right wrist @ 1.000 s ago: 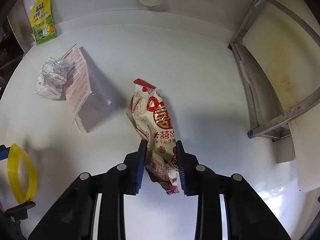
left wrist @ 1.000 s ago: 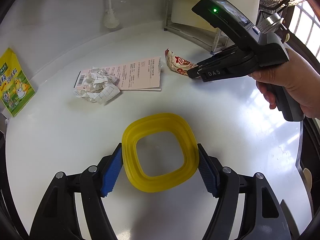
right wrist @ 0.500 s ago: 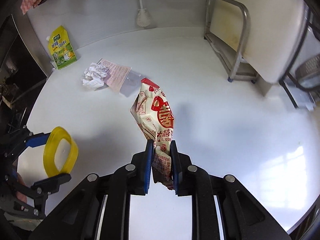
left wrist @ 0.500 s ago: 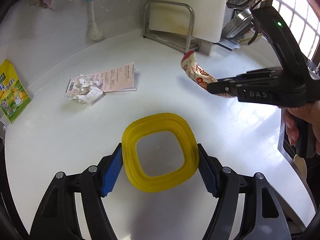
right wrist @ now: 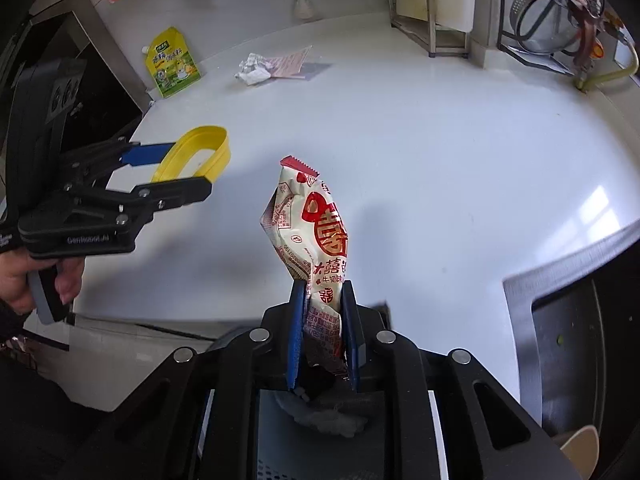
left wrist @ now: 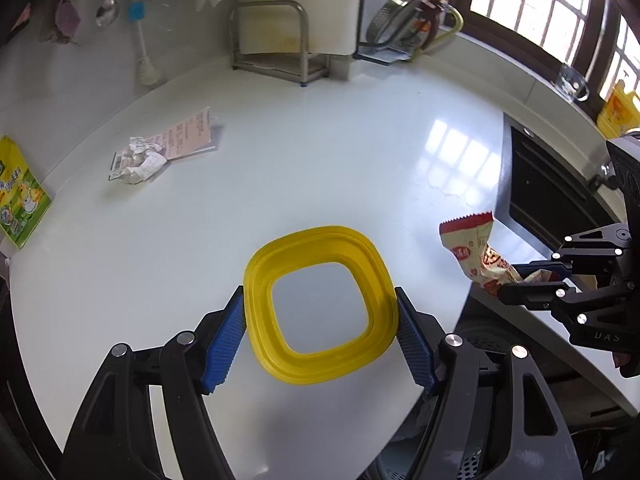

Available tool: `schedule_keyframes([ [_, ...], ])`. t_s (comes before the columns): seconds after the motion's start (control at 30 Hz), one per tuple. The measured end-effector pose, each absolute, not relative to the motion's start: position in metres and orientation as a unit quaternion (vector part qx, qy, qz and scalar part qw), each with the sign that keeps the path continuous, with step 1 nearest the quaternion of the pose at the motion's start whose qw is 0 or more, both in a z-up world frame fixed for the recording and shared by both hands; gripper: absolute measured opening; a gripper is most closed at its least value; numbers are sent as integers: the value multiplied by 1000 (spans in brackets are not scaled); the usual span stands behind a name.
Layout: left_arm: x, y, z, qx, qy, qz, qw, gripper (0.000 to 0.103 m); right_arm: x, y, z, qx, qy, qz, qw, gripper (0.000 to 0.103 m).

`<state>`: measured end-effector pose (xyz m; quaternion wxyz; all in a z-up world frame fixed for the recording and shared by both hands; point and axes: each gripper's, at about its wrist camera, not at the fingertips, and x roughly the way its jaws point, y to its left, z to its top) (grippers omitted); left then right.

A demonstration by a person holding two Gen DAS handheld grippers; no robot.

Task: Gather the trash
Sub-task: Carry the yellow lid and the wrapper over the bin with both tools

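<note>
Right wrist view, red-printed wrapper (right wrist: 316,236) (Chinese characters), right claw (right wrist: 322,332) clamped

On the counter (left wrist: 320,168), a crumpled paper ball (left wrist: 141,160) lies on one end of a flat receipt (left wrist: 188,138), with a pouch (left wrist: 18,196) to its left at the counter's edge against the wall. Behind them a brush (left wrist: 145,68) hangs on the wall, and to its right a rack (left wrist: 276,40) stands at the back. A pot (right wrist: 556,20) sits right of the rack, and a sink (left wrist: 548,196) lies in the counter's right side.
</note>
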<state>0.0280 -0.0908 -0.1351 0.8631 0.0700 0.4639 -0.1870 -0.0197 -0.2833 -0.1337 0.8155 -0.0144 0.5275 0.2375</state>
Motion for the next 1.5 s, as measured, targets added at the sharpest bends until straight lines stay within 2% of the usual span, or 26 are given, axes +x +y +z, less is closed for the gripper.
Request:
schedule_keyframes([
  [0.3, -11, -127, -137, 84, 472, -234, 846, 68, -111, -309, -152, 29, 557, 201, 805, 18],
  [0.57, -38, -156, -153, 101, 492, -267, 822, 68, -145, -315, -167, 39, 578, 188, 794, 18],
  [0.9, -61, -170, -181, 112, 519, -274, 802, 68, -161, -301, -210, 47, 622, 192, 758, 19],
  [1.5, -82, -161, -220, 130, 557, -282, 770, 68, -147, -303, -237, 51, 644, 166, 745, 20],
])
